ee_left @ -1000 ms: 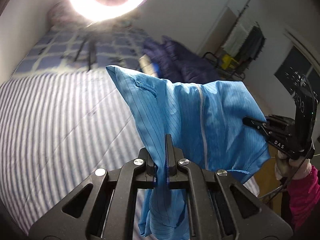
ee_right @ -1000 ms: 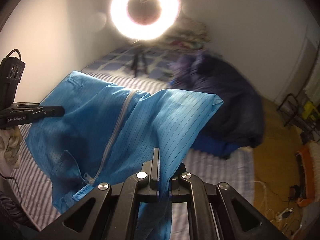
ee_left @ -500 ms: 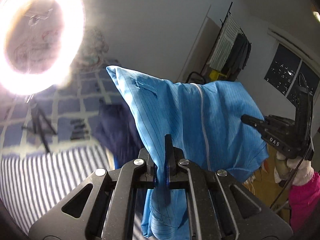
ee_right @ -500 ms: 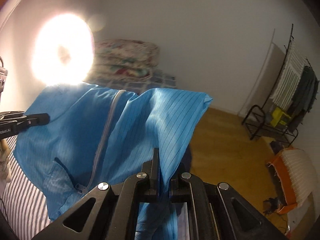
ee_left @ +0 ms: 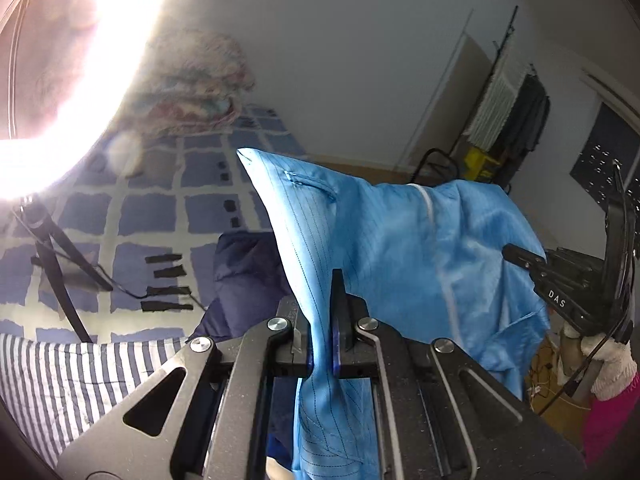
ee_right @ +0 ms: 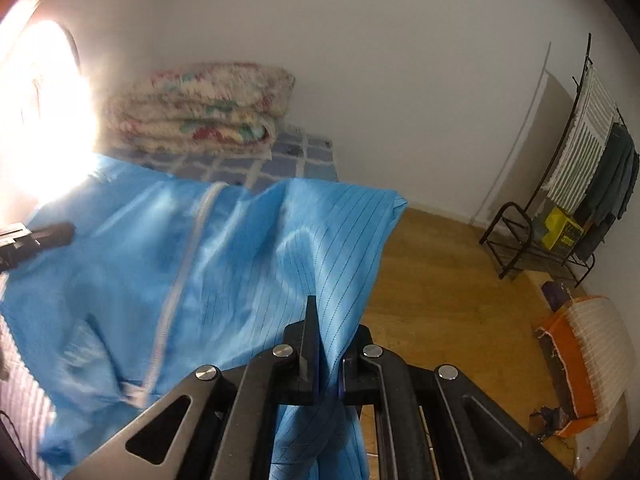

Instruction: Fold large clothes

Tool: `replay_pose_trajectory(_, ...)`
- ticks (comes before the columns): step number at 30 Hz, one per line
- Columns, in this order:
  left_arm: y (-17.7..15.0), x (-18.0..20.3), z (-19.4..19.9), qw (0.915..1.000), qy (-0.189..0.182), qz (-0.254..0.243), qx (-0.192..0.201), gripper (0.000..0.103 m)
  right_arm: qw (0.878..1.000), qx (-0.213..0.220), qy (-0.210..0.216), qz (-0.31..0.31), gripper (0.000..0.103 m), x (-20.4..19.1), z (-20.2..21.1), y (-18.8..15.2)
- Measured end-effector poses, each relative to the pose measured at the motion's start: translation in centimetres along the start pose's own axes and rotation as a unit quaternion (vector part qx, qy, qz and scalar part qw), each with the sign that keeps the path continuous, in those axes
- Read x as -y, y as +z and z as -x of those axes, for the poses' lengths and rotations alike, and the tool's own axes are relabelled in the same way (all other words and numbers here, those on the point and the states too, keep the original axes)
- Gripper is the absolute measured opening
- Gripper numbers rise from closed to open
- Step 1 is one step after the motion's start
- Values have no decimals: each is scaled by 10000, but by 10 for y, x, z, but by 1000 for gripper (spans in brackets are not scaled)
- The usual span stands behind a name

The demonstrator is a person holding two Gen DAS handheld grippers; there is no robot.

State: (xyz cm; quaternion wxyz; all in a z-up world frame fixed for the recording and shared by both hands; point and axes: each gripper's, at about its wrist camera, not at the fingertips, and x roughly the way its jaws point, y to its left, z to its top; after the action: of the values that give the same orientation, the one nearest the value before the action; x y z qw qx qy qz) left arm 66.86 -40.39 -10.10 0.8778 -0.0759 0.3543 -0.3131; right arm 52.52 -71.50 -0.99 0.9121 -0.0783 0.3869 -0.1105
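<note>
Bed [ee_left: 60, 380] with striped sheet and blue-checked cover, low in left wrist view; wooden floor [ee_right: 440, 280] to its right in right wrist view. Blue zip garment [ee_left: 400, 248] held up in the air above the bed, stretched between both tools — white zipper [ee_right: 188, 264] running down its middle. Dark navy clothing [ee_left: 244, 280] heaped on the bed behind the garment. Folded floral quilt [ee_right: 200, 108] stacked at the far end of the bed, against the wall. Drying rack [ee_right: 580, 184] well apart from the bed, by the wall. Left hand-held gripper [ee_left: 321, 344] clamped on one garment edge. Right hand-held gripper [ee_right: 328, 360] clamped on the opposite edge — fabric hanging below both.
</note>
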Motion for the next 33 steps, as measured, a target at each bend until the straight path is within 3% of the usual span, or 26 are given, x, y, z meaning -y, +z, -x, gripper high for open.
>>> replay_pose_trajectory(3, -9, -6, -14, 9998, 183, -48, -105, 9, 9997, -225, -117, 39, 8, -4, -21, -12)
replay_pose_trajectory(5, -14, -6, -20, 9987, 471, -114, -166, 17, 9982, -422, -410, 94, 34, -5, -34, -19)
replay_pose_trajectory(7, -18, -6, -22, 9971, 712, -119, -233, 31, 9951, -670, -723, 82, 36, -1, -46, -27)
replay_pose_trajectory(10, -21, -9, -12, 9964, 830, -33, -163, 38, 9939, -727, -816, -146, 36, 8, -44, -33)
replay_pose_trajectory(16, -24, -4, 27, 9970, 754, -154, 7, 38, 9934, -548, -940, -377, 36, 14, -12, -32)
replay_pose_trajectory(25, -39, 32, 142, 9946, 755, -471, 532, 38, 9946, -129, -907, -487, 38, 1, 73, -26)
replay_pose_trajectory(28, -48, 46, 195, 9936, 757, -550, 632, 38, 9958, 64, -775, -477, 39, -12, 120, -29)
replay_pose_trajectory(31, -58, 59, 251, 9910, 795, -653, 851, 38, 9963, 316, -587, -546, 49, -24, 171, -35)
replay_pose_trajectory(33, -65, 66, 285, 9903, 816, -715, 872, 38, 9964, 344, -531, -573, 49, -32, 202, -40)
